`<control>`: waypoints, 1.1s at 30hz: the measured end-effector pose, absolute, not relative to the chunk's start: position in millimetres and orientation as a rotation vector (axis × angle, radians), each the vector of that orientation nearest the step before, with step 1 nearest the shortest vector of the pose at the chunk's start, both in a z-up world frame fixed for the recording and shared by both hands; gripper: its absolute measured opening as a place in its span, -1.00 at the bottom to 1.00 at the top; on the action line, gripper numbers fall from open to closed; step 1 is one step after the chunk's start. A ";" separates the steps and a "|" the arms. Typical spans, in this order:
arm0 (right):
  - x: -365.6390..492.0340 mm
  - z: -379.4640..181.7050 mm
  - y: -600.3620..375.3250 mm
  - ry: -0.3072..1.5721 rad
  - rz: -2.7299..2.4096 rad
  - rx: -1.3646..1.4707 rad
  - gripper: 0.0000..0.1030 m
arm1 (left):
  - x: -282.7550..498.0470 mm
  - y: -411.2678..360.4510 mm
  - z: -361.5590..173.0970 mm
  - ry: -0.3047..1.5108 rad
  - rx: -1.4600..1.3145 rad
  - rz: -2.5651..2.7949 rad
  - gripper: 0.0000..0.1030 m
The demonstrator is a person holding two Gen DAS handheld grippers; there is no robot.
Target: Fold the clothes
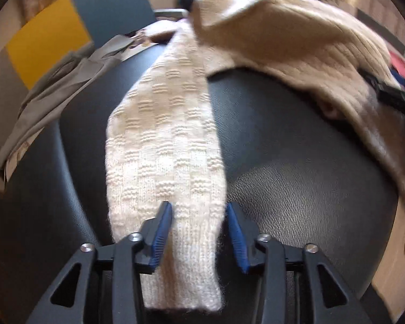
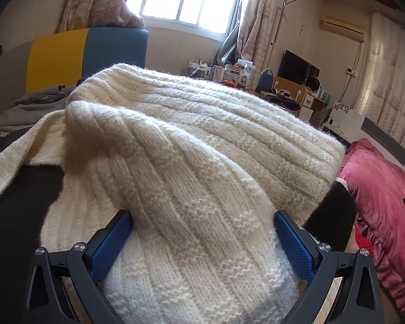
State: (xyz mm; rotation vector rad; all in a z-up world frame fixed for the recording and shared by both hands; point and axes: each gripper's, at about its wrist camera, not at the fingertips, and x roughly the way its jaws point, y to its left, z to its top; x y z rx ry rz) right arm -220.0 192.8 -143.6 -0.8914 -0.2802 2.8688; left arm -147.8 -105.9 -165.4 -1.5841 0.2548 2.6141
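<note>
A cream knit sweater (image 2: 202, 140) lies on a black leather surface (image 1: 297, 189). Its long sleeve (image 1: 164, 145) stretches toward me in the left wrist view, and the cuff lies between the blue pads (image 1: 160, 239) of my left gripper (image 1: 198, 236), whose jaws stand apart around it. The sweater's body (image 1: 283, 32) is raised at the upper right, where a black part of my right gripper (image 1: 394, 95) shows at its edge. In the right wrist view my right gripper (image 2: 203, 239) stands wide open with the bulky knit bulging between its fingers.
A grey garment (image 1: 56, 91) is crumpled at the left edge of the black surface. Behind it stands a yellow and blue padded back (image 2: 75, 54). A pink cushion (image 2: 383, 202) lies to the right. A window, a screen and a cluttered desk are far behind.
</note>
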 end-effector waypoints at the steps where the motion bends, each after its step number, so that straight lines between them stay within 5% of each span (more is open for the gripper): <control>1: -219.7 -144.0 192.3 -0.281 2.869 -0.890 1.00 | -147.1 -110.3 -164.1 0.215 -1.587 2.634 -0.75; 4: -219.4 -146.2 197.3 -0.285 2.875 -0.890 1.00 | -144.7 -134.5 -155.0 -0.086 -1.556 2.632 -0.88; 10: -218.7 -145.8 196.4 -0.283 2.868 -0.894 1.00 | -123.3 -243.3 -116.3 -1.047 -1.248 2.413 -0.90; 14: -226.8 -139.0 195.9 -0.312 2.839 -0.985 1.00 | -89.7 -304.5 -91.4 -1.360 -1.023 2.275 -0.90; 25: -158.8 -91.9 210.0 -0.169 2.954 -1.198 1.00 | -41.4 -366.4 -104.2 -1.585 -0.959 2.262 -0.90; 33: -82.6 -122.4 179.6 -0.490 2.915 -1.327 1.00 | -39.4 -364.8 -121.3 -1.613 -1.026 2.251 -0.90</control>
